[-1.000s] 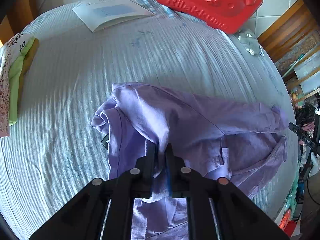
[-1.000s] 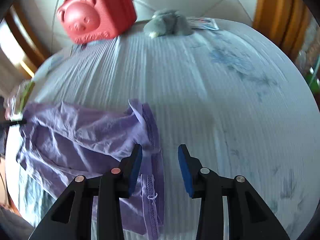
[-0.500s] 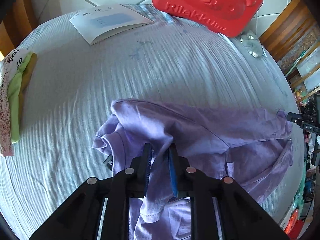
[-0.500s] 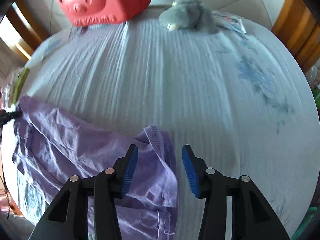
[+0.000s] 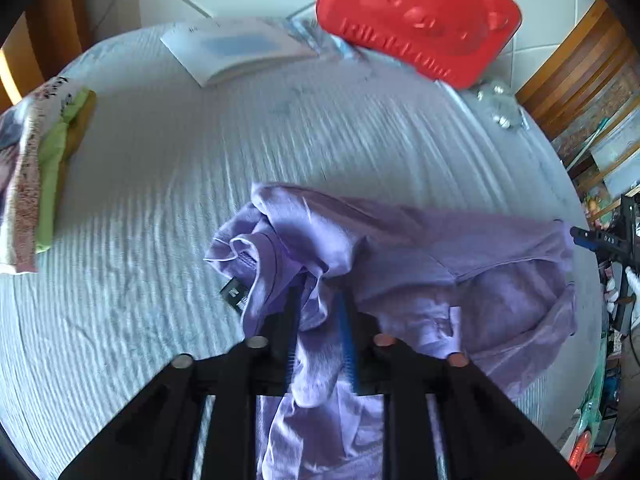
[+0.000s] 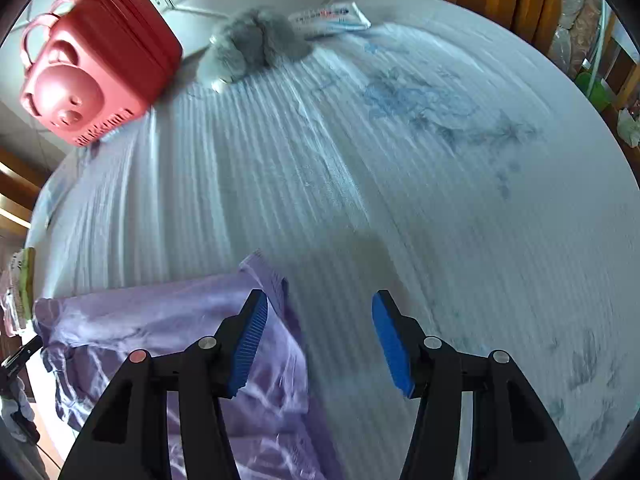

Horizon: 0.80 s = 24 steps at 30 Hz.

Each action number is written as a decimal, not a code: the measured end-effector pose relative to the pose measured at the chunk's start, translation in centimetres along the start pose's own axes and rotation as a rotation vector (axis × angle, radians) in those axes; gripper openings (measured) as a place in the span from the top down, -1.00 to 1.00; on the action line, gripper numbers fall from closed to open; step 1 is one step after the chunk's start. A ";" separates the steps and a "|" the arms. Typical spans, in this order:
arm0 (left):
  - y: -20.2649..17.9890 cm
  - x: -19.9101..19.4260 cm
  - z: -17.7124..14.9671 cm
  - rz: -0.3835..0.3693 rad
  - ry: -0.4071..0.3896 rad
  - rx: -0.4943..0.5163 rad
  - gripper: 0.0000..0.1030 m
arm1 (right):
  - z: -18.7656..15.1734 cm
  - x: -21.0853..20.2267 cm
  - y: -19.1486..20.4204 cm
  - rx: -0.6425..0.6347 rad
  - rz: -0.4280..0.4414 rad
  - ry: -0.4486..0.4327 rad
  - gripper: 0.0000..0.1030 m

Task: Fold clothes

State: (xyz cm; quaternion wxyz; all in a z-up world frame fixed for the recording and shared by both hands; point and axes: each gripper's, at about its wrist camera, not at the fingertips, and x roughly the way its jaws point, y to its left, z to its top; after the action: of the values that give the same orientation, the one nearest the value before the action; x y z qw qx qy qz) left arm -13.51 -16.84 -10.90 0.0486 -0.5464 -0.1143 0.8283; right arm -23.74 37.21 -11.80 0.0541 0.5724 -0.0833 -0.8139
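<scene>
Currently a bunched fold of the crumpled lilac cotton shirt (image 5: 420,248) is pinched in the left gripper (image 5: 318,320); it could be dragged into a heap. Beside the shirt's hem, the right gripper (image 6: 318,338) is held wide and empty.

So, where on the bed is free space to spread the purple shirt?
Bare striped bedsheet lies right of the crumpled purple shirt, below the grey plush toy. Crowded: far edge with red plastic case, white booklet, folded clothes pile.

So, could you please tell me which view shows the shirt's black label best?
The left wrist view: the label lies exposed at the shirt collar. The right wrist view shows only the shirt's far end, no label.
</scene>
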 end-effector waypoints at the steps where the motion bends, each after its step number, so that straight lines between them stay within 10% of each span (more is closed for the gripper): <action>1: 0.0 -0.6 -0.1 -0.001 -0.017 0.005 0.24 | -0.4 -0.7 0.1 0.000 0.003 -0.009 -0.06; 10: -1.4 1.4 -1.3 0.027 0.075 0.042 0.21 | -4.6 -1.7 3.5 -0.071 0.054 0.033 -0.06; 18: -0.7 1.3 -2.6 0.064 0.049 0.069 0.21 | -9.6 -0.9 16.0 -0.199 0.320 0.059 0.13; 24: -1.8 1.2 -3.9 0.060 0.006 0.153 0.21 | -13.4 1.5 27.6 -0.416 0.363 0.058 0.31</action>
State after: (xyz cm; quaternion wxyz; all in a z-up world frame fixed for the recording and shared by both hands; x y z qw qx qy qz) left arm -10.50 -14.31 -12.95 0.0656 -0.5465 -0.0340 0.8342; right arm -11.80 8.94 -12.15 0.3177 0.5480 -0.0138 -0.7737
